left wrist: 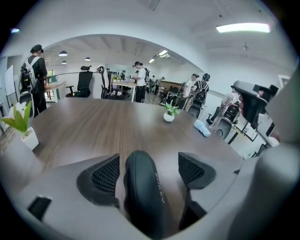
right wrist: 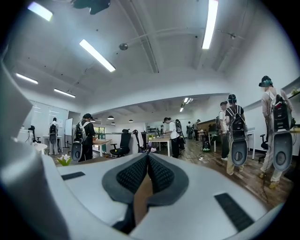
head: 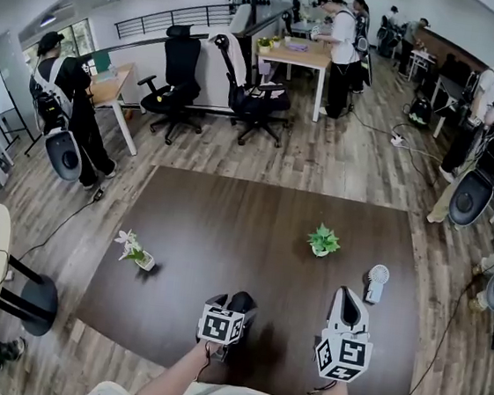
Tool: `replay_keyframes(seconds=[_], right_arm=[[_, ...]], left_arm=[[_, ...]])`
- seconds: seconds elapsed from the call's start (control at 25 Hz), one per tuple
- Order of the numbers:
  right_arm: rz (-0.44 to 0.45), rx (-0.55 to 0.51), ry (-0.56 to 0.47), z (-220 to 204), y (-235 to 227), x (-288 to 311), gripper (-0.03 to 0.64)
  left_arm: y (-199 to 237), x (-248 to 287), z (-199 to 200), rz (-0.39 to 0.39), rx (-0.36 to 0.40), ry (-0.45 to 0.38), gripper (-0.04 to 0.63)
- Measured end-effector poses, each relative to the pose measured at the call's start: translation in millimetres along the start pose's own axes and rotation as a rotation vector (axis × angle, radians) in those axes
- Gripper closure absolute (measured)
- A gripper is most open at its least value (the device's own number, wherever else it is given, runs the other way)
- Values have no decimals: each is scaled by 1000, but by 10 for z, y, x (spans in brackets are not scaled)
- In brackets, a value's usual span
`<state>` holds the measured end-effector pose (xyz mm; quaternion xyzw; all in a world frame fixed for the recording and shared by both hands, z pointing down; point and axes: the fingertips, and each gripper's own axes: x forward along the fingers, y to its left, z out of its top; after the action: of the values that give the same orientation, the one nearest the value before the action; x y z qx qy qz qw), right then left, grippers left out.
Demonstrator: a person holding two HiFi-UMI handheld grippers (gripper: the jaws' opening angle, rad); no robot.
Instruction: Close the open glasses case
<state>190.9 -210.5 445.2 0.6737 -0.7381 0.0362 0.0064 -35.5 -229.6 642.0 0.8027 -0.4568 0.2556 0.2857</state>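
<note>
A dark rounded glasses case (left wrist: pixel 143 187) lies on the brown table (head: pixel 226 225) near its front edge, and its lid looks down. My left gripper (left wrist: pixel 149 165) points down over it with the jaws open. The case sits between the pads (left wrist: pixel 106 176), with a gap on each side. In the head view the case (head: pixel 244 304) peeks out just beyond the left gripper (head: pixel 236 309). My right gripper (head: pixel 347 303) hovers to the right of it, held level and shut with nothing in it. In the right gripper view its pads (right wrist: pixel 161 174) meet.
On the table stand a small green plant (head: pixel 323 241) in a white pot, a white flower pot (head: pixel 137 253) at the left and a small white fan (head: pixel 376 282) at the right. Several people, desks and office chairs stand beyond the table.
</note>
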Motion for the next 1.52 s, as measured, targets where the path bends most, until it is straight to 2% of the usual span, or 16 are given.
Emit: replay_keyframes(seconds=[0.36,0.6,0.72,0.8,0.92,1.0,1.16,1.32,1.52], right_arm=[[-31,-55,-70,353,-115,-33,611],[-47,-116,-149,744,-167,-86,611],[-48,-139,-193,968,-161,-150,611],[-49,-158,-219,1096,-139,-188,611],[-45,-191,-243,1189,-76,-212,611],[-42,-206,-242,1175,-46,-205,611],[-32,-208,-236,1133,-22,-182,611],[-30,-209,-232,1123,-9,-176,611],[-32,-200,-220,1104,-18,-179,611]], left_arm=[[-122,-668,952,7,57,-318,204],[-192,-1228,1576,37,125,-554,209],[-229,-1557,1828,42,132,-675,215],[-238,-1787,1975,64,147,-773,227],[-202,-2030,2092,136,195,-901,256],[-173,-2036,2080,159,212,-905,256],[-159,-1965,2021,150,204,-869,255],[-184,-1997,2014,172,237,-876,253],[-226,-2043,2039,170,241,-888,260]])
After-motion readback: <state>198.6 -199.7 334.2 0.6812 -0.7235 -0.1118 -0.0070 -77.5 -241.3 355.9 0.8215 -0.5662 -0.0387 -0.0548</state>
